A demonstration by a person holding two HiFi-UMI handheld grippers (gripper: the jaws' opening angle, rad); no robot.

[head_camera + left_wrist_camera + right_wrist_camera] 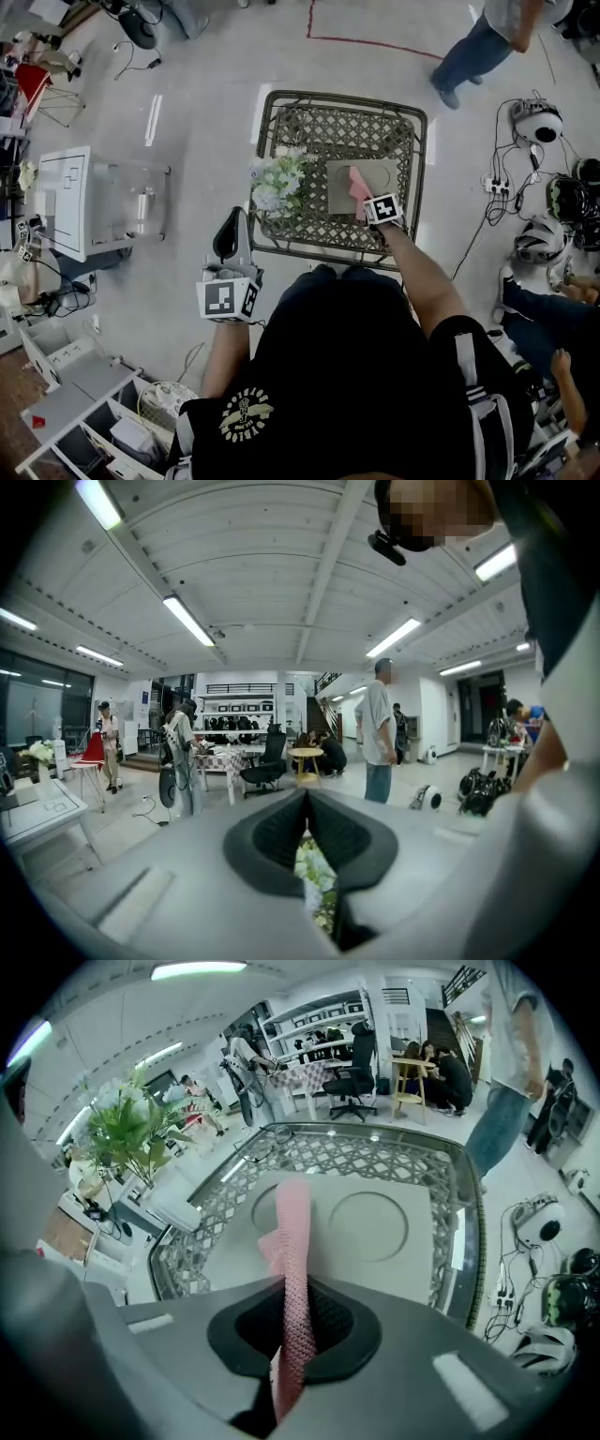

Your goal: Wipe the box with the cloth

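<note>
**Cloth over the box, wipe about to land**

The left claw (232,234) hangs short of the desk (281,105), its jaws pressed together on nothing. A bunch of flowers (278,183) stands on the desk's left part. Just right of it the grey box (380,171) lies flat, two round recesses in its lid. The pink cloth (359,190) drapes onto the lid, pinched at its near end by the right claw (292,1309). The wiping step looks to be in hand. The next move calls for pressing the cloth flat and dragging it across the lid. Count: one box, one cloth, one bunch of flowers, two claws.
</note>
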